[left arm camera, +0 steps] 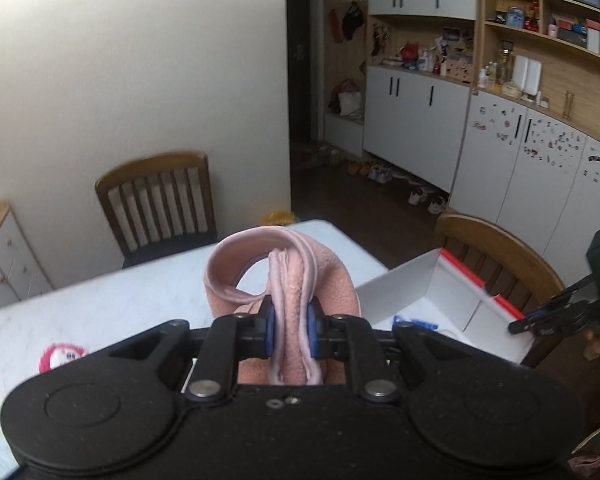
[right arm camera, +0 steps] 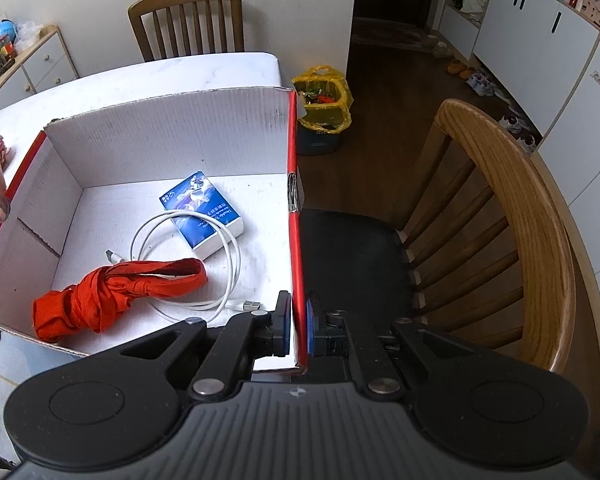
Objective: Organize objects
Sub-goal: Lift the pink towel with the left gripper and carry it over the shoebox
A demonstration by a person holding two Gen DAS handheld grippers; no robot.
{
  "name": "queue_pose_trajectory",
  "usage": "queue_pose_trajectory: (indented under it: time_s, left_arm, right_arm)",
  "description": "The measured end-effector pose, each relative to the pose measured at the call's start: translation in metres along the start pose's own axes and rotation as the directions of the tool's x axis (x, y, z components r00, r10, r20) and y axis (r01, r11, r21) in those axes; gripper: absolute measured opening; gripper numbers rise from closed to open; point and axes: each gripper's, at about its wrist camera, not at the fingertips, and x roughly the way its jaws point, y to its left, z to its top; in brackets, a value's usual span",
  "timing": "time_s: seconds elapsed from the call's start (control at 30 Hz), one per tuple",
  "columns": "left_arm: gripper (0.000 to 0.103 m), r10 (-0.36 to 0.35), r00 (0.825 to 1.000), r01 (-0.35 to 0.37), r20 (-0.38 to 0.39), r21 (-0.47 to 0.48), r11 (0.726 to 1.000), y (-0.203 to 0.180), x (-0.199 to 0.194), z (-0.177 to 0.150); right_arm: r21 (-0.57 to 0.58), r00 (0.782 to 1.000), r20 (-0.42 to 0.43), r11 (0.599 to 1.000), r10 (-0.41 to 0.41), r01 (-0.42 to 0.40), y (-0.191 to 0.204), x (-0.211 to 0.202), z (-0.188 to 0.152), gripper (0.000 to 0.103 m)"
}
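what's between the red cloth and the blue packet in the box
A coiled white cable lies between the red cloth and the blue packet on the box floor, seen in the right wrist view.

I see a pink fleece cloth (left arm camera: 296, 300) bunched and lifted above the tabletop; the open white box (right arm camera: 172, 132) holds a blue packet (right arm camera: 204, 210), coiled white cable (right arm camera: 188, 264), knotted red cloth (right arm camera: 108, 296)

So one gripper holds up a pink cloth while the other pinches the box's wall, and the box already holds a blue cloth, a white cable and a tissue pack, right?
Nearly. The cloth in the box is red-orange, not blue, as the right wrist view shows. The rest stands: left gripper holds the pink cloth, right gripper pinches the wall, with white cable and tissue pack inside.
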Motion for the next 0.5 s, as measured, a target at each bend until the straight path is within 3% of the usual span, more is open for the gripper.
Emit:
queue_pose_trajectory:
  time_s: [0.2,0.5]
  left_arm:
    - [0.013,-0.020,0.999,0.018,0.040,0.037,0.999,-0.021,-0.003,0.016]
    - [0.013,-0.095,0.995,0.097,-0.019,0.138,0.986,-0.066,0.035,0.026]
  right_arm:
    - [0.000,1.000,0.002,1.000,0.010,-0.010,-0.002,-0.001,-0.001,0.007]
    - [0.002,0.999,-0.001,0.999,0.036,-0.036,-0.004,-0.001,-0.002,0.007]
